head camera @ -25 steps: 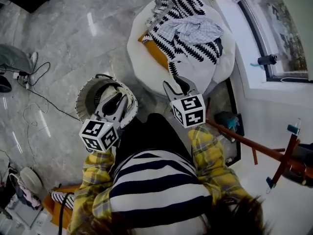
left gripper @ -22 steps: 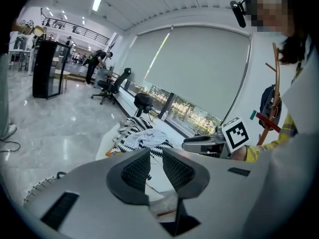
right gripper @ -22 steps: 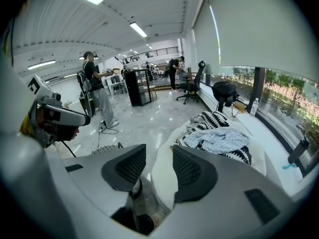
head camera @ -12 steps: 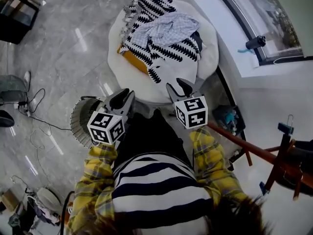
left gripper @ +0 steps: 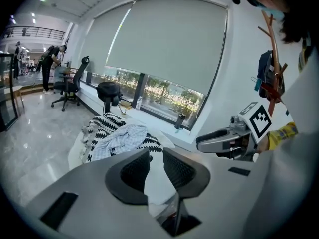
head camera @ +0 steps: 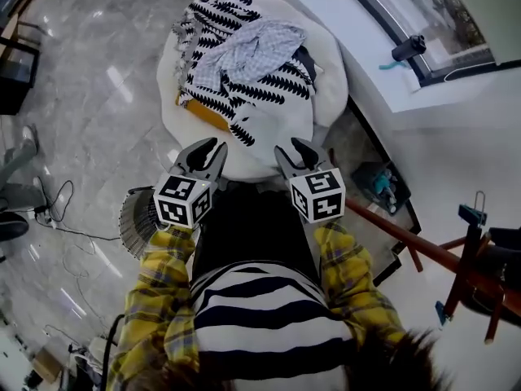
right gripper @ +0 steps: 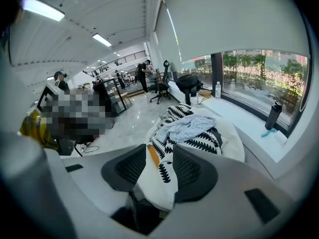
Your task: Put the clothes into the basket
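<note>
The heap of black-and-white patterned and pale checked clothes [head camera: 244, 63] lies on the white round pouf [head camera: 281, 129], straight ahead of both grippers and about equally near each. The left gripper [head camera: 209, 147] is empty, its narrow gap just widened. The right gripper [head camera: 295, 147] is parted wider, also empty. The pale ribbed round basket [head camera: 137, 218] sits on the floor, back beside the left hand.

The left gripper [head camera: 209, 147] and right gripper [head camera: 293, 147] hover empty beside a white cushion [head camera: 281, 125] piled with patterned clothes [head camera: 244, 59]; the basket [head camera: 137, 218] sits at left.
</note>
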